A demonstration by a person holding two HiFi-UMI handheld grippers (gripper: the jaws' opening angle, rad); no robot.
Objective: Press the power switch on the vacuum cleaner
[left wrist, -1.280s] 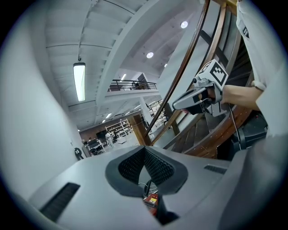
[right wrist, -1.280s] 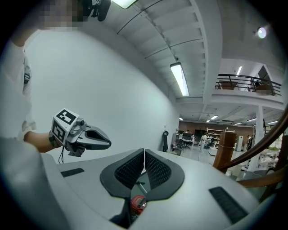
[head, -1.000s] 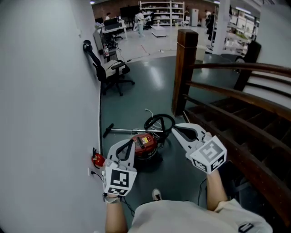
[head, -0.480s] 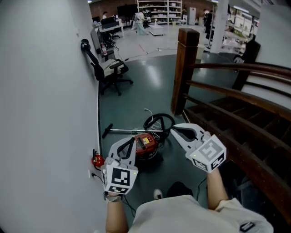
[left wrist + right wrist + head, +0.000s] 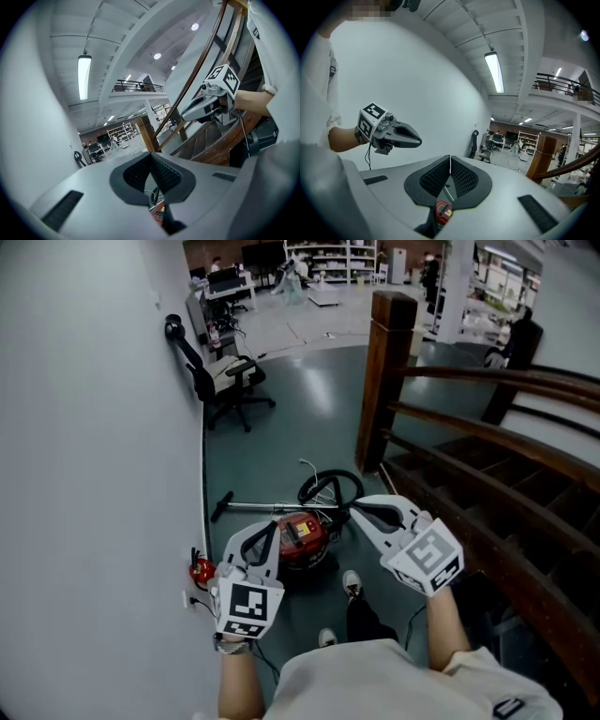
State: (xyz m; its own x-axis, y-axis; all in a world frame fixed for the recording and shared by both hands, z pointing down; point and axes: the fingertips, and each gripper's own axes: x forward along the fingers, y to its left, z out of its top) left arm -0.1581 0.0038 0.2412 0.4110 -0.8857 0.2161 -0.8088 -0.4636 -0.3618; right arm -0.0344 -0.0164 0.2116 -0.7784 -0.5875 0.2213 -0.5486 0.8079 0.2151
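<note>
Subject: red canister vacuum cleaner (image 5: 302, 538), standing on the floor (image 5: 309, 418) close to its left edge along the wall (image 5: 94, 427), just short of the foot of the wooden stair post (image 5: 384, 381). A black hose (image 5: 328, 490) lies coiled on its far side and a metal wand (image 5: 267, 509) runs from it towards the wall. A small red item (image 5: 202, 570) sits at the wall base; what it is cannot be told.

Left tool (image 5: 272, 530): clenched, pads met at the tips, nothing between them. It hangs above the near left side of the canister, well clear of it.

Right tool (image 5: 357, 510): likewise clenched and empty, held above the canister's right side, apart from it.

One shoe (image 5: 352, 585) of the person is just short of the canister.

Power switch: not resolved in any view. A dark panel on the canister top is the likely location.

Handling assessment: hard plastic shell, rigid, probably heavy enough to stay put, though a canister of this kind may roll under an oblique push. No lifting is needed. Recommend pressing the closed tips of one tool straight down on the switch, firmly, since a smooth button may let them skid off
</note>
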